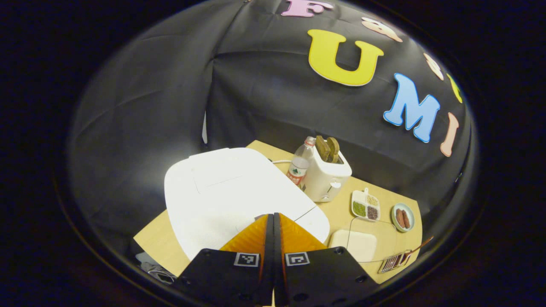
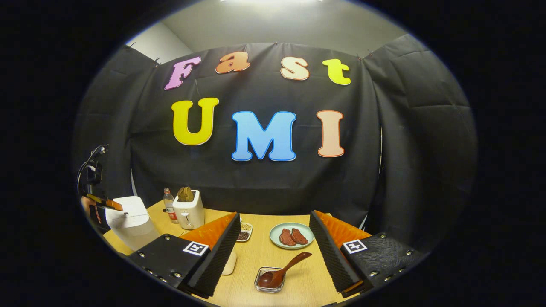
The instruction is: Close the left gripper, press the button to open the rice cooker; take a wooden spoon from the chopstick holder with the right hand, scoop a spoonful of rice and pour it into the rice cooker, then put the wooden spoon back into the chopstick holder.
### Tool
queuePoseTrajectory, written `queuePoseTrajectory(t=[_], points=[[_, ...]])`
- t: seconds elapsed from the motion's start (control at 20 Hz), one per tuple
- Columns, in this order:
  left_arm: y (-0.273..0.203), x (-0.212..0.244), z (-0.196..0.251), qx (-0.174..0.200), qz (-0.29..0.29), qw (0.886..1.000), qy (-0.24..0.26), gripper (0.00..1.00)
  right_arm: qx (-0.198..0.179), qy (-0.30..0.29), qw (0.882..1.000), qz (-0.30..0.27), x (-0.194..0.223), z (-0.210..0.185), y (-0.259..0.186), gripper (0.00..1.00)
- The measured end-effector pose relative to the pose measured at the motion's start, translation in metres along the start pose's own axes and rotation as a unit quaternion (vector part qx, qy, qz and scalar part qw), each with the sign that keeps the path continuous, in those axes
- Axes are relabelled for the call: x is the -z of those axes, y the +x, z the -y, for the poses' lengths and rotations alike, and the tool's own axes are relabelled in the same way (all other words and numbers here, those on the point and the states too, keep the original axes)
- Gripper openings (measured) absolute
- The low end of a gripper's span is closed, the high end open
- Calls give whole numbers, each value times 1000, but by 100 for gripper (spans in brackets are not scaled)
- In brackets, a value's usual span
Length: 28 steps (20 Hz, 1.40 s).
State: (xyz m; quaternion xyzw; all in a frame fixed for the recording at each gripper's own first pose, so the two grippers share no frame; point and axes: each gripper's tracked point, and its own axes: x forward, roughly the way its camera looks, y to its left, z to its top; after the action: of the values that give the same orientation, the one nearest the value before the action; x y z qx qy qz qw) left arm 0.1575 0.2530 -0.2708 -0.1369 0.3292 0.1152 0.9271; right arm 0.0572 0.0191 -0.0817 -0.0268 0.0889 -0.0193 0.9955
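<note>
The left tongs (image 1: 273, 221) are pressed together, the two fingers touching along their length, and they hover just above the front edge of the white rice cooker (image 1: 230, 192). This closed shape makes sense for the task: a single blunt tip can push the button, where spread fingers would slip around it. The lid is still down. The button itself I cannot make out clearly; it may lie under the tip of the tongs.

In the right gripper view the same left tongs appear far off to the side, above the rice cooker (image 2: 132, 224), so the cooker is well apart from the right tongs.

The right tongs (image 2: 275, 245) are spread wide and hold nothing. Between their fingers, close in front, lies the wooden spoon (image 2: 283, 268) with its bowl resting in a small clear dish (image 2: 269, 281) and its handle tilted up and away. The handle points upward probably so that the tongs can take it easily. Beyond the spoon stands a plate (image 2: 275, 232) with two reddish pieces on it. Behind the left finger of the right tongs stands a toaster (image 2: 189, 213), with a bottle (image 2: 169, 207) just beside it on the wooden surface (image 2: 256, 256).

My judgement: the pressing step is in hand, and the right tongs wait open for the spoon.
</note>
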Motion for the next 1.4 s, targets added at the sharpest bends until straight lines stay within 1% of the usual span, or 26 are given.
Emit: queuePoseTrajectory(t=[0.05, 0.1, 0.15, 0.3, 0.35, 0.4, 0.55, 0.65, 0.7, 0.8, 0.85, 0.9, 1.0, 1.05, 1.1, 1.15, 1.2, 1.25, 1.3, 1.35, 1.4], points=[[5, 4, -7, -12, -4, 1000, 7, 8, 1, -1, 1000, -2, 1, 0, 1, 94], [11, 6, -12, -20, -7, 1000, 9, 8, 1, -3, 1000, -4, 3, 0, 2, 94], [15, 10, -18, -28, -11, 1000, 4, 8, 0, -3, 1000, -5, 3, -1, 3, 99], [19, 12, -16, -23, -17, 1000, -11, 9, -5, -7, 1000, -7, 4, -4, 7, 98], [16, 9, -15, -22, -11, 1000, -4, 7, -7, -7, 1000, -7, 5, -5, 9, 98], [12, 5, -15, -25, 0, 1000, 3, 9, -9, -7, 1000, -7, 5, -7, 10, 98], [-12, -33, -18, -46, 69, 997, 0, 8, -18, -9, 1000, -3, 2, -11, 13, 98], [-37, -66, -20, -58, 123, 991, 13, 10, -24, -9, 1000, -1, 1, -12, 13, 98], [-53, -85, -17, -61, 157, 985, 28, 10, -27, -7, 1000, 1, 1, -12, 14, 98], [-85, -113, -6, -74, 211, 973, 52, 52, -29, -4, 1000, 4, 0, -10, 14, 98], [-102, -116, -1, -75, 230, 968, 59, 73, -31, -3, 999, 6, 0, -8, 14, 98], [-122, -122, 14, -65, 252, 964, 62, 94, -31, -2, 999, 7, 1, -6, 14, 98], [-158, -122, 43, -46, 298, 952, 63, 96, -33, 4, 999, 8, 2, 1, 13, 99], [-173, -116, 58, -35, 312, 947, 68, 97, -34, 9, 999, 8, 3, 5, 13, 94], [-183, -104, 77, -19, 312, 947, 77, 99, -33, 13, 999, 7, 5, 11, 13, 94], [-194, -87, 97, 1, 307, 948, 81, 99, -33, 18, 999, 4, 9, 16, 13, 94], [-204, -78, 117, 18, 309, 948, 78, 97, -35, 23, 999, 1, 11, 22, 14, 98], [-213, -71, 133, 29, 314, 946, 76, 99, -38, 29, 999, 1, 15, 27, 13, 98], [-223, -66, 145, 33, 318, 944, 78, 98, -42, 37, 998, -2, 19, 33, 14, 95], [-238, -62, 157, 36, 322, 942, 82, 96, -46, 44, 998, -4, 23, 37, 13, 98], [-247, -60, 167, 40, 326, 940, 88, 96, -48, 48, 998, -10, 30, 43, 16, 98]])
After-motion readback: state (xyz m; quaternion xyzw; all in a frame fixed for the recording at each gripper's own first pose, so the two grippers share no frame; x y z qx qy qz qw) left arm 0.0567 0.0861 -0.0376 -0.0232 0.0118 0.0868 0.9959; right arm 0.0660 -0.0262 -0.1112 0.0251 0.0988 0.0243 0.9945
